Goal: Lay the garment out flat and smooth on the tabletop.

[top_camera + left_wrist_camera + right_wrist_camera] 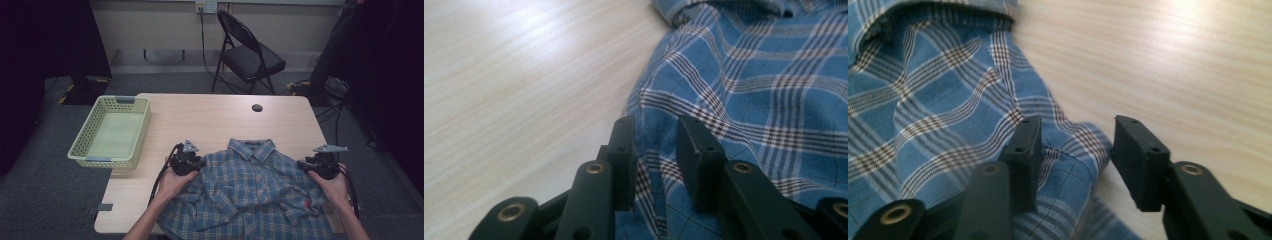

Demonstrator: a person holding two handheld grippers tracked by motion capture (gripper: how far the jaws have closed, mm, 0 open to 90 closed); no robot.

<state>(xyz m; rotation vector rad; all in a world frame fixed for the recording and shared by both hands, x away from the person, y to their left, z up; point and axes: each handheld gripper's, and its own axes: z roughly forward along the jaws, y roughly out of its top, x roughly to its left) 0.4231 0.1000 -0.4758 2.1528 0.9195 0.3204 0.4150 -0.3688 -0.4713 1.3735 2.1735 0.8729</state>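
My left gripper point(654, 150) sits at the shirt's point(250, 185) left shoulder edge with its jaws parted a little, a ridge of plaid cloth standing between them but not yet pinched; my right gripper point(1078, 155) is at the opposite shoulder, its jaws spread wider, one over the fabric and the other out over bare wood, so the shoulder's edge lies in the gap and nothing is held. The shirt lies face up on the table point(210, 115), collar point(252, 148) pointing away from me, the body running back toward my side and partly rumpled near my left hand point(175, 182); a red tag point(306, 204) shows near my right forearm. To the left, hanging over the table's edge, sits an empty green basket point(111, 131); a folding chair point(247, 50) stands beyond the far side.

I judge the step in hand to be taking both shoulders; to do it well I should bring the right jaws further in over the cloth before closing, so they bite a proper fold rather than a thin hem; both sides should close at matching points on the shoulder seams, and together, so the shirt lifts level rather than twisting.
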